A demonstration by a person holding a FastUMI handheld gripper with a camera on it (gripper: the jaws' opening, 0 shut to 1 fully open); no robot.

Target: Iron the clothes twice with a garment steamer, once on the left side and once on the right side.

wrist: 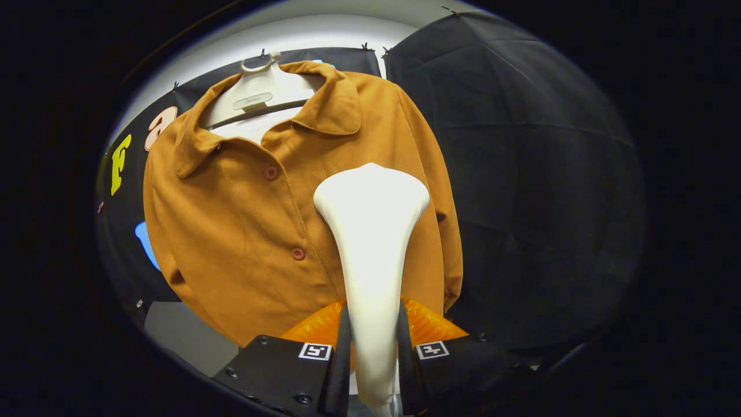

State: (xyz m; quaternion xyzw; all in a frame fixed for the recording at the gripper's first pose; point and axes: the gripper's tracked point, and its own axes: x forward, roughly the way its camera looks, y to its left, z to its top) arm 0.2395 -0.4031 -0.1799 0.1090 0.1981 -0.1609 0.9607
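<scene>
A brown-orange button-up shirt (249, 226) hangs on a white hanger (260, 92) against the booth's black wall. My gripper (373, 333) is shut on the white garment steamer's handle (370, 324), both fingers pressing its narrow neck. The steamer's wide head (371, 194) rises beyond the fingers and rests against the shirt's right half, just right of the button placket and level with the space between two buttons (297, 253). The steamer's face is turned to the cloth and hidden from me.
Black cloth wall (532, 174) stretches to the right of the shirt. A grey surface (179, 336) shows below the shirt's left hem. A white wall strip (324, 35) lies above the hanger.
</scene>
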